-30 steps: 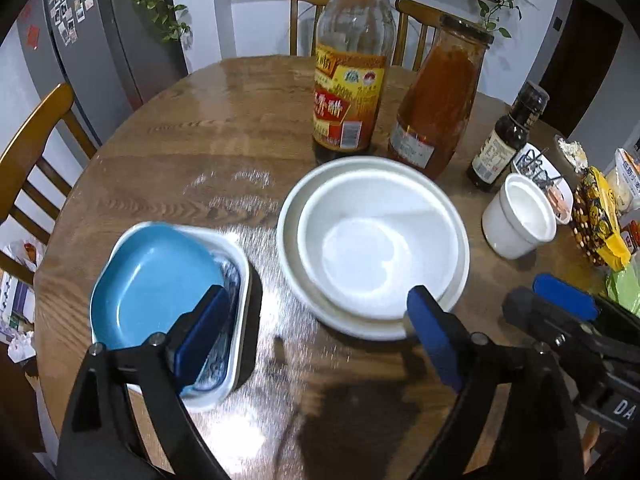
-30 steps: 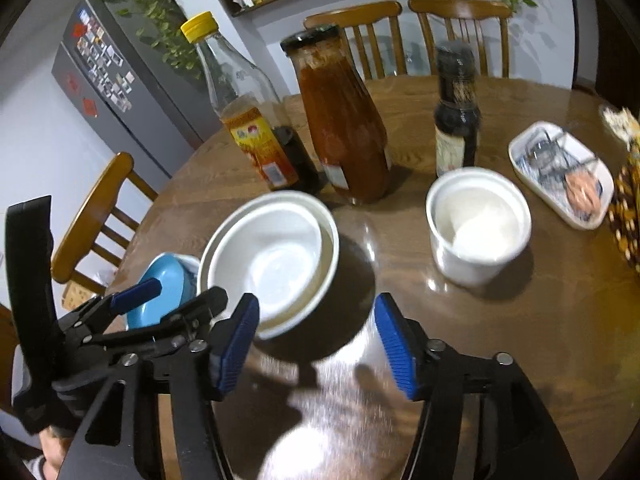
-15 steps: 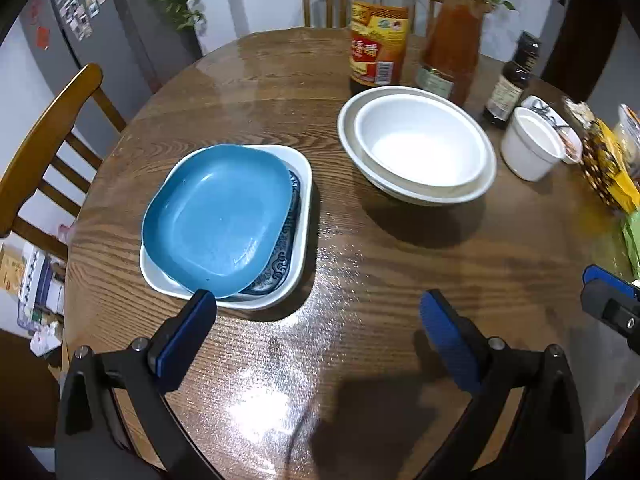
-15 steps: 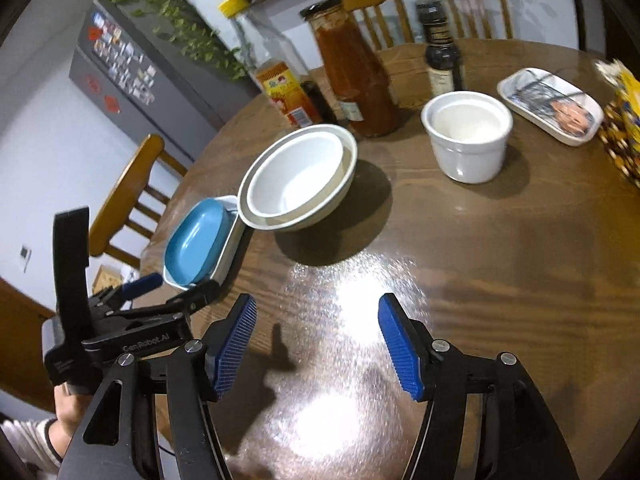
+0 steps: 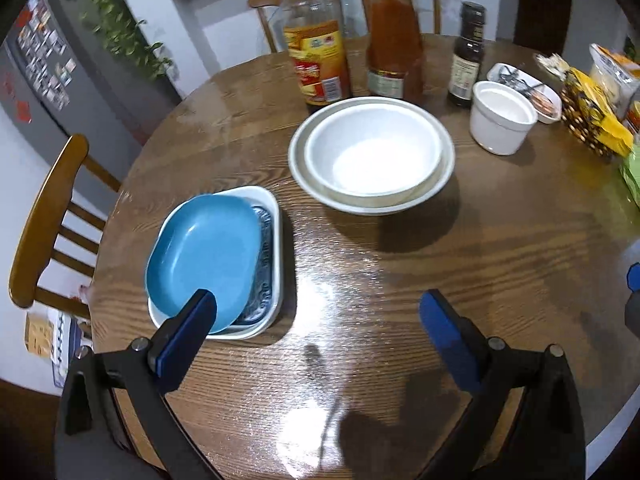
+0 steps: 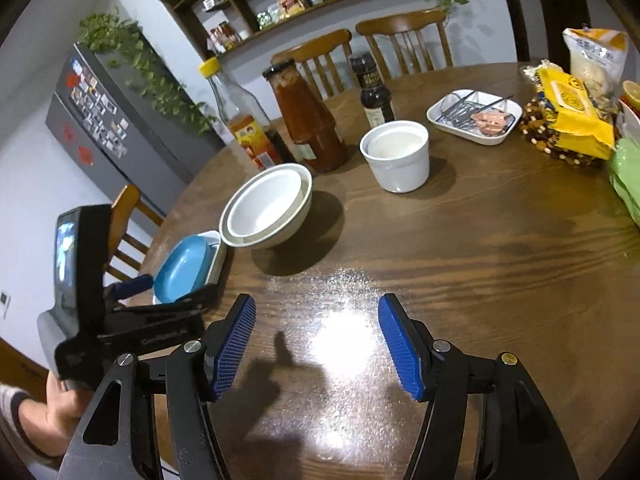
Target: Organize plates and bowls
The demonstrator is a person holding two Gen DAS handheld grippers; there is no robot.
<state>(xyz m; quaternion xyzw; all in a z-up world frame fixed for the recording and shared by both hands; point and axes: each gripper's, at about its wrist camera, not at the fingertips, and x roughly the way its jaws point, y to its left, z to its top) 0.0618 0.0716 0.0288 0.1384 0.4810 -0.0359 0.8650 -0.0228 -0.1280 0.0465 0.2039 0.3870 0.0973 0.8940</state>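
Note:
A blue plate (image 5: 204, 256) lies in a white patterned rectangular dish (image 5: 272, 248) at the table's left edge; the blue plate also shows in the right wrist view (image 6: 182, 270). Two white bowls (image 5: 372, 152) are nested in the middle, also in the right wrist view (image 6: 266, 210). A white cup (image 5: 502, 118) stands to their right, and shows in the right wrist view (image 6: 398, 156). My left gripper (image 5: 316, 320) is open and empty, just in front of the blue plate. My right gripper (image 6: 316, 340) is open and empty above bare table.
A vinegar bottle (image 5: 318, 52), a red sauce jar (image 5: 394, 44) and a dark bottle (image 5: 466, 56) stand behind the bowls. A small dish with forks (image 6: 474, 116) and snack bags (image 6: 572, 120) lie at the right. Wooden chairs (image 5: 44, 220) ring the round table (image 5: 440, 264).
Both grippers have drawn back from the nested bowls toward the table's near edge and risen. Both stay open and empty. The dishes have not moved.

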